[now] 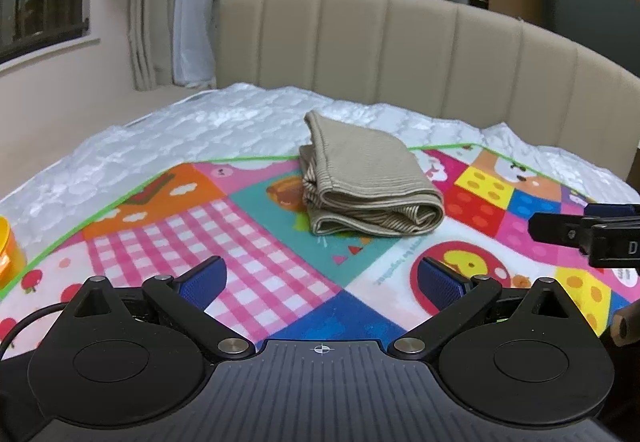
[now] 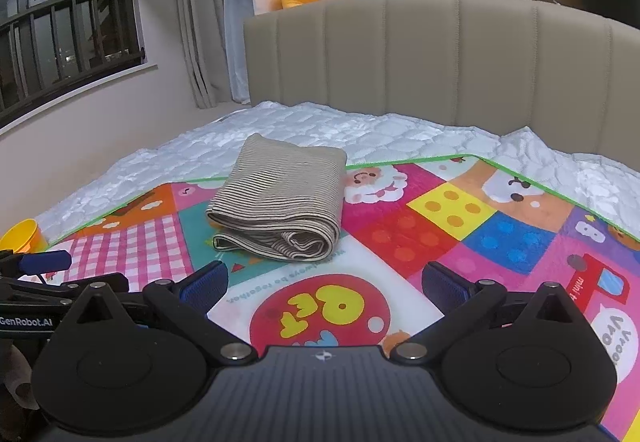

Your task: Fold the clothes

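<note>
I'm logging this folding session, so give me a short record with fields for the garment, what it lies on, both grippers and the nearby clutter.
garment: striped beige cloth, folded into a thick bundle
surface: colourful play mat over a white quilted mattress
left gripper: open, empty, short of the cloth
right gripper: open, empty, short of the cloth
clutter: yellow cup at the mat's left edge

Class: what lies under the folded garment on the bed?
The garment rests on the colourful play mat, its far end over the white quilt. The mat's pattern directly beneath is covered.
</note>
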Demonstrator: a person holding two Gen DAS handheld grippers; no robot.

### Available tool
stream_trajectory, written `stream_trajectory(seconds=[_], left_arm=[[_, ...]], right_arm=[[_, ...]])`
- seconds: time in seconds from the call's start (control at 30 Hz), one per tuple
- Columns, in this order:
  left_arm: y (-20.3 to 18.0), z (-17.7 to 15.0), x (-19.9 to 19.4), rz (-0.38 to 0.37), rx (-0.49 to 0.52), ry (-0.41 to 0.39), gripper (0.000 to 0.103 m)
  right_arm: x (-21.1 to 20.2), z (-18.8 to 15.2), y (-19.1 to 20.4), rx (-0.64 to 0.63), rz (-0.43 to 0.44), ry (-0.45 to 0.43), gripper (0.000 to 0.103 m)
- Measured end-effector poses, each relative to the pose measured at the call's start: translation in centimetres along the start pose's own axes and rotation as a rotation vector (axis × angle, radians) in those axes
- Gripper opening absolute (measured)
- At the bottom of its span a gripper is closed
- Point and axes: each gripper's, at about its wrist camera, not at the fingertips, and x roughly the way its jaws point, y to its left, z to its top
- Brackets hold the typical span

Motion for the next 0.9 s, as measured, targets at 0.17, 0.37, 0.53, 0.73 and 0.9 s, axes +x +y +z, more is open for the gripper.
stream_trajectory(seconds=[0.17, 0.37, 0.53, 0.73, 0.9], left_arm=[[0.38, 0.02, -0.03, -0.004, -0.017, -0.004, 0.103], [0.37, 0.06, 0.03, -0.007, -0.014, 0.000, 0.103], [0.36, 0.05, 0.05, -0.005, -0.012, 0.000, 0.103], [0.49, 0.02, 0.01, -0.002, -0.019, -0.002, 0.103], [0.47, 0.05, -0.01, 0.000, -0.016, -0.003, 0.103]], right_arm=[[0.07, 0.00, 0.33, -0.014, -0.003, 0.006, 0.103], [0.16, 0.00, 0.29, -0.019, 0.000, 0.011, 0.103], [0.14, 0.09, 0.10, -0.014, 0.005, 0.012, 0.103], [0.16, 0.03, 0.34, -0.026, 0.004, 0.015, 0.103], [0.30, -0.01, 0.24, -0.020, 0.006, 0.024, 0.103]])
